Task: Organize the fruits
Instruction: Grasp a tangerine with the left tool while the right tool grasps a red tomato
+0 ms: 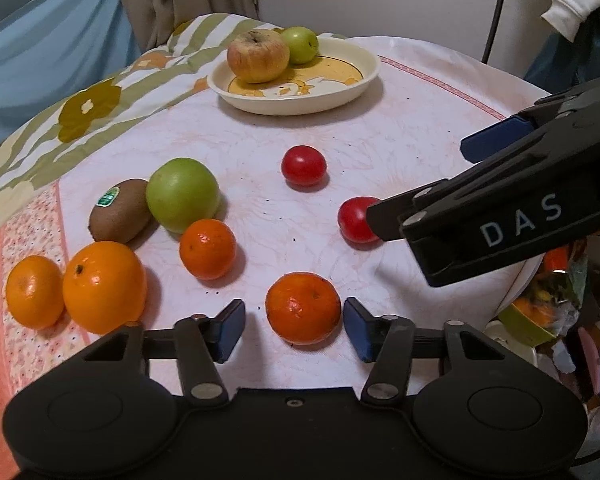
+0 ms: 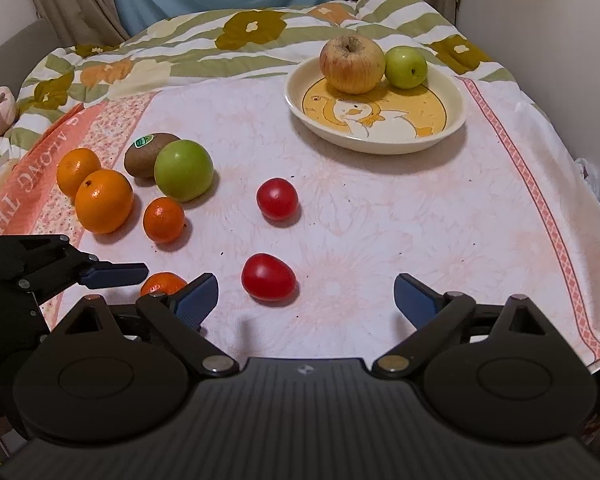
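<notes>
My left hand-held gripper (image 1: 294, 322) is spread around the nearest mandarin (image 1: 303, 308), one pad just touching its right side, the other a little apart, so it isn't pinched yet. My right hand-held gripper (image 2: 306, 300) is spread wide, with a red tomato (image 2: 268, 277) lying just ahead between its fingers. The plate (image 2: 440, 136) at the far side of the counter (image 2: 380, 220) already holds two apples, so I judge loose fruit goes there next
</notes>
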A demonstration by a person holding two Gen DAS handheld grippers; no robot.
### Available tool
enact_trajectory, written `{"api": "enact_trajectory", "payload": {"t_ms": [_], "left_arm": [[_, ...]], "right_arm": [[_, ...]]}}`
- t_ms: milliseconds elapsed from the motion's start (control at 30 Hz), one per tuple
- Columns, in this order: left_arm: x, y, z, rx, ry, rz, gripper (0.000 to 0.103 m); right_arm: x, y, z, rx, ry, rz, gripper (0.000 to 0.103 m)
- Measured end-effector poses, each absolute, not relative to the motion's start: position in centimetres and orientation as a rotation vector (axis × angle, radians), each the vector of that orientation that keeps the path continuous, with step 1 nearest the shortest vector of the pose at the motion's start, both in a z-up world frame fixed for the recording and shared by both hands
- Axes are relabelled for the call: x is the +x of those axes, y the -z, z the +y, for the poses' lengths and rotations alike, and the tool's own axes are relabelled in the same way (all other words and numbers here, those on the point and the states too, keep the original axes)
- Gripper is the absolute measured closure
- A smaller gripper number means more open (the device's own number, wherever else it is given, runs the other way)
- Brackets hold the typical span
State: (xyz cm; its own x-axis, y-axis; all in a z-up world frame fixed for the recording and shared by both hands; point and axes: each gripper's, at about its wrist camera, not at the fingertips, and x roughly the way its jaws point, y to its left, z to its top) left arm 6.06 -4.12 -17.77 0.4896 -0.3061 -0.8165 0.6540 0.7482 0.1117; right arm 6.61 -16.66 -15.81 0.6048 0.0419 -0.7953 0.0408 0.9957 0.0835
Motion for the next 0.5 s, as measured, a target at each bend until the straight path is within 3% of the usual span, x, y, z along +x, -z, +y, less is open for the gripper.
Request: {"api": "enact_trajectory", "payload": {"t_ms": [100, 500], "left_arm": [[6.0, 17.9, -4.1, 0.435, 0.633, 0.879, 0.059], [5.9, 17.8, -3.1, 0.425, 0.615, 0.875, 0.06]], "right_arm": [[6.8, 16.2, -16.5, 0.094, 0.003, 0.931, 0.0], [8.1, 17.6, -15.2, 0.079, -0.009, 0.963, 0.0]]}}
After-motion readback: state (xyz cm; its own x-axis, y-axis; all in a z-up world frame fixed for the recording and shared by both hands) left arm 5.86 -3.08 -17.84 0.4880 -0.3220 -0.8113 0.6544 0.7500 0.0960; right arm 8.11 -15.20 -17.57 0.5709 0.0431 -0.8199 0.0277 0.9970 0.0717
